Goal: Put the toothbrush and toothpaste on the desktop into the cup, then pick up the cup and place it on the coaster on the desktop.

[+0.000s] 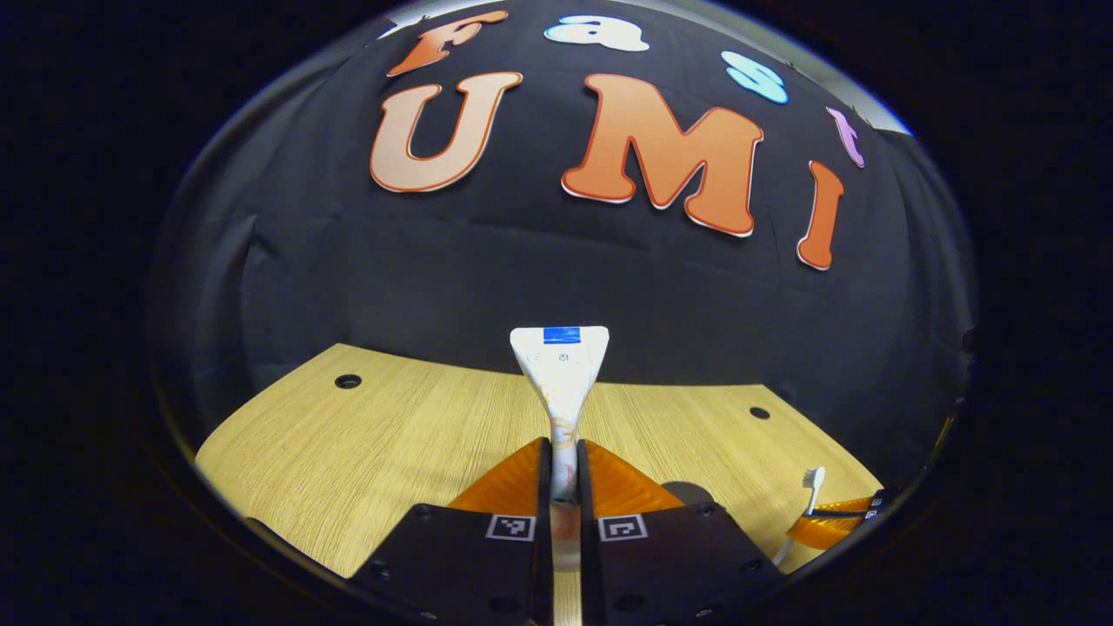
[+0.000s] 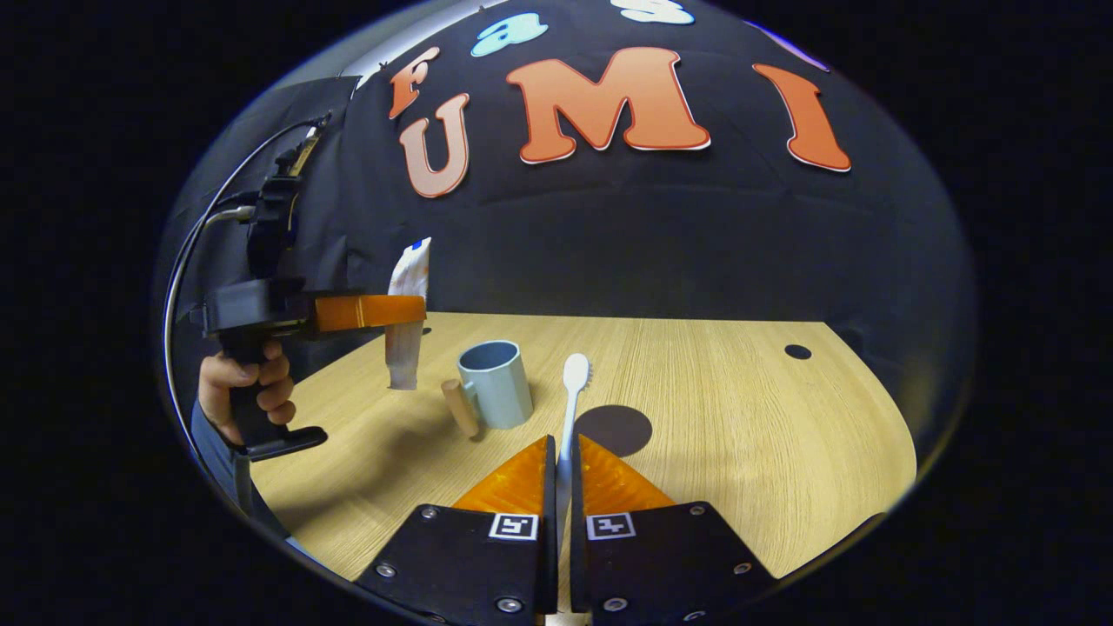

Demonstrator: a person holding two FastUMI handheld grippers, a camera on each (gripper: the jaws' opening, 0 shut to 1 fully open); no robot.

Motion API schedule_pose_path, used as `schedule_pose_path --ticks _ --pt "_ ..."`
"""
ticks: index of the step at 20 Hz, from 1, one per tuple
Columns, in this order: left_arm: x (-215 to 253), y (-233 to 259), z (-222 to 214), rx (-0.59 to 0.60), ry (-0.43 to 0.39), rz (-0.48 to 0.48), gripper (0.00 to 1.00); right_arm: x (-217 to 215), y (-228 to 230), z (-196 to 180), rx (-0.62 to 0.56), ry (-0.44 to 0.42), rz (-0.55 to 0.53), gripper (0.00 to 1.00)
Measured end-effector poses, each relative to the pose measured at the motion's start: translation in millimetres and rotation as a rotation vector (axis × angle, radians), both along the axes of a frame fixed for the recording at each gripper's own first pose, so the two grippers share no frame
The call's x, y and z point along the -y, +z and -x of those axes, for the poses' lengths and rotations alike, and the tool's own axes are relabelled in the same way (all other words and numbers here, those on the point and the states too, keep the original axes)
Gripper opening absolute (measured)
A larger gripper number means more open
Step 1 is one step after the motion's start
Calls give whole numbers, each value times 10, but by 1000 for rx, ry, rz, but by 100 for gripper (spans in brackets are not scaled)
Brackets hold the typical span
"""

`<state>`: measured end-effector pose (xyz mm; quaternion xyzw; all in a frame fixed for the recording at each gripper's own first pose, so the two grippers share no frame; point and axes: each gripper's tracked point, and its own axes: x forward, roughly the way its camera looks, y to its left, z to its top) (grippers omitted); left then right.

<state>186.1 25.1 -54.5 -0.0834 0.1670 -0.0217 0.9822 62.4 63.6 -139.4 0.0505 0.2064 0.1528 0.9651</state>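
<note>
The left tongs [image 1: 563, 474] are clamped on a toothpaste tube [image 1: 561, 369], which stands upright between the fingers with its flat crimped end at twelve o'clock, lifted clear of the wooden desk [image 1: 391, 435]. The right tongs [image 2: 563, 465] are closed on the handle of a white toothbrush [image 2: 574, 382], bristle head pointing up. In the right gripper view the light-blue cup [image 2: 496, 382] stands upright on the desk at about eleven o'clock from the brush, its wooden handle [image 2: 459, 407] toward the viewer, and the dark round coaster [image 2: 613, 429] lies just beside it at one o'clock from the tongs. To load the cup well, each item should probably be brought over the open rim, kept vertical, lowered inside, then released gently so the cup does not tip. The tube's cap end is hidden between the fingers, and the brush's lower handle is cut off.
</note>
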Motion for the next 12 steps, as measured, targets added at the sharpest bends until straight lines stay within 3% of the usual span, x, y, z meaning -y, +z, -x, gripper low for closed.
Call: schedule_pose_path --ticks 4,12 --pt "-27 110 -310 105 2 33 12 34 198 -142 108 -19 -10 6" --pt "55 8 -685 204 -14 115 12 101 316 -349 174 -52 -65 6"
